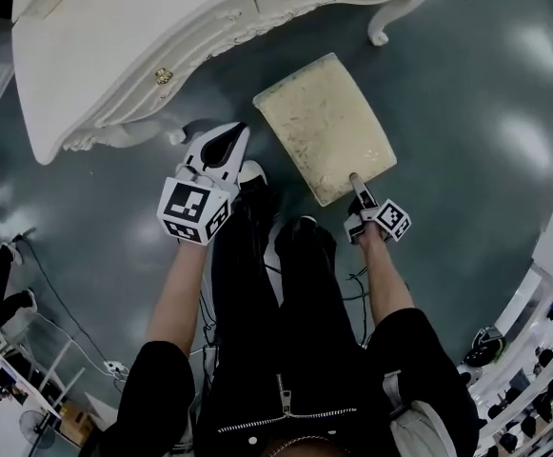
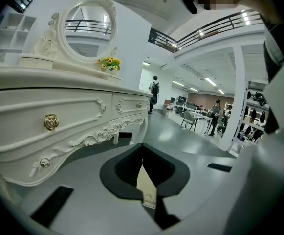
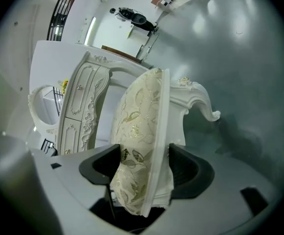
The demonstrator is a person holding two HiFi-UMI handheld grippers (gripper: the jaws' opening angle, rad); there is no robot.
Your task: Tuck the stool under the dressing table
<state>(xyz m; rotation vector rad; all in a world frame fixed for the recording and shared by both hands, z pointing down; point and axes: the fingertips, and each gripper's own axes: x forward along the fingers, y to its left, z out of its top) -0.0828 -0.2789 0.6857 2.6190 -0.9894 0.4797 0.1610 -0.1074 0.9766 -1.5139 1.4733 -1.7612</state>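
The stool (image 1: 324,127) has a cream patterned cushion on a white frame and stands on the grey floor in front of the white dressing table (image 1: 114,55). My right gripper (image 1: 357,181) is shut on the stool's near corner. In the right gripper view the seat (image 3: 142,131) stands edge-on between the two black pads of that gripper (image 3: 146,168), with the table (image 3: 83,102) beyond. My left gripper (image 1: 230,141) hovers left of the stool and clear of it, its jaws together. The left gripper view looks past that gripper (image 2: 142,148) at the table's drawers (image 2: 44,121).
The person's black-clad legs (image 1: 266,284) stand between the two grippers, right behind the stool. A carved table leg (image 1: 381,31) stands beyond the stool's far right. Cables (image 1: 57,303) trail on the floor at left. Shelves with shoes (image 1: 533,388) line the right edge.
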